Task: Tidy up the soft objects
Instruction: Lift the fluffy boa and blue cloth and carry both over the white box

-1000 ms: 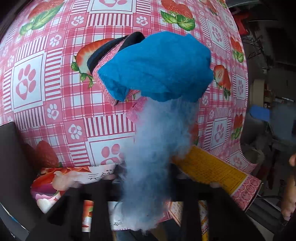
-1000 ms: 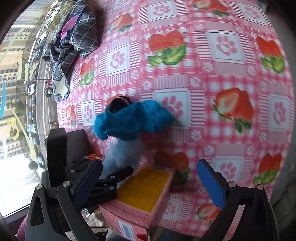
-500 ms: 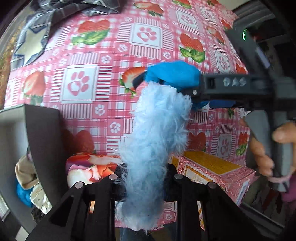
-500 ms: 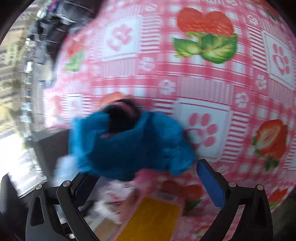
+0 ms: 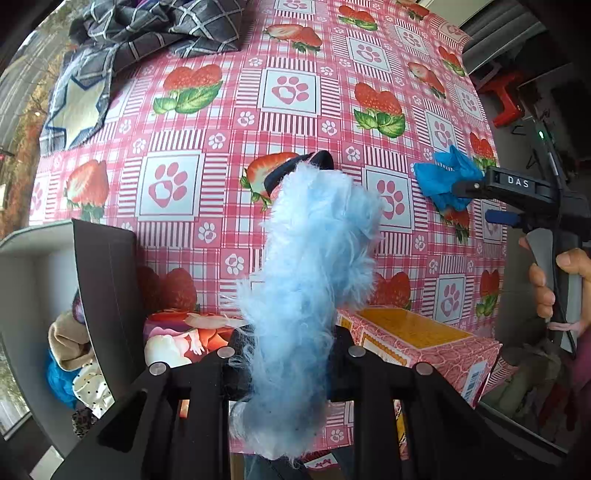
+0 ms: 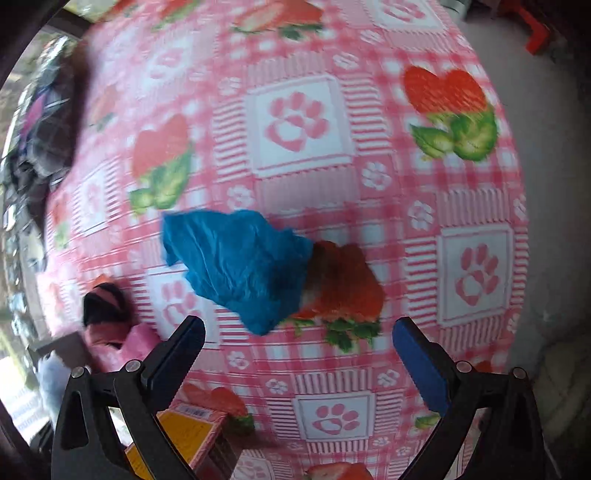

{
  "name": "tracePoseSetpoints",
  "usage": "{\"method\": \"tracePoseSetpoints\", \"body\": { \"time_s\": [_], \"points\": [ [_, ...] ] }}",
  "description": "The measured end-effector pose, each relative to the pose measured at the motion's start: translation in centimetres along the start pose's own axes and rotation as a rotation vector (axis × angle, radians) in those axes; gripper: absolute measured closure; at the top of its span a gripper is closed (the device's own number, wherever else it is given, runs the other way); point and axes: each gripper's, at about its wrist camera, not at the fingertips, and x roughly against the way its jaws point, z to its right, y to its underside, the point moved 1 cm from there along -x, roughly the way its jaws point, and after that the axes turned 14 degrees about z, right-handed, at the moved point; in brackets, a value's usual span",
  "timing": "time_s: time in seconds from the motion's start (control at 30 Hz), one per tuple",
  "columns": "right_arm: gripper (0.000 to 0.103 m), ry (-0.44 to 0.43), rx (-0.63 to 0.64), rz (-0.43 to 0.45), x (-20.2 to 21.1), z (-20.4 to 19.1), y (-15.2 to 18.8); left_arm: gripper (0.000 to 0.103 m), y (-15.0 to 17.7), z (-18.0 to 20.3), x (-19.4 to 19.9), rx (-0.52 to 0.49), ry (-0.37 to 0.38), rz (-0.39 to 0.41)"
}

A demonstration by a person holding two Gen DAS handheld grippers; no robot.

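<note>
My left gripper is shut on a fluffy light-blue fur piece and holds it above the table's near edge. A crumpled blue cloth lies on the strawberry-and-paw tablecloth; it also shows in the left wrist view. My right gripper is open just in front of that cloth, not touching it; in the left wrist view its body sits at the right. A black-and-pink soft item lies to the left, partly hidden behind the fur in the left wrist view.
A grey bin at the left holds several soft items. A pink and yellow box and a printed packet sit at the near edge. A plaid garment lies at the far left corner.
The blue cloth has moved off the pile to the right and lies on the table apart from it. The right gripper followed it there. The left gripper has lifted back with the fur piece.
</note>
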Motion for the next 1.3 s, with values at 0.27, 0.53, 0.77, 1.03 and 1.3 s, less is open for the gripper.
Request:
{"method": "tracePoseSetpoints", "body": {
  "time_s": [0.27,0.53,0.77,1.03,1.3],
  "points": [
    [0.001,0.061,0.144,-0.01,-4.2,-4.9,-0.8,0.076,-0.3,0.4,0.3,-0.004,-0.066,0.007],
    [0.061,0.137,0.282,-0.002,-4.1,-6.6,2.5,0.076,0.1,0.7,0.8,-0.011,-0.094,0.015],
    [0.075,0.056,0.16,-0.005,-1.0,-3.4,4.4,0.076,0.3,1.3,2.0,-0.049,-0.092,0.047],
    [0.075,0.017,0.064,0.017,3.6,0.2,8.4,0.076,1.6,1.3,3.0,-0.081,-0.06,0.062],
    [0.075,0.012,-0.008,0.043,6.1,1.1,13.7,0.076,4.2,0.5,4.0,-0.108,-0.024,0.067]
  ]
}}
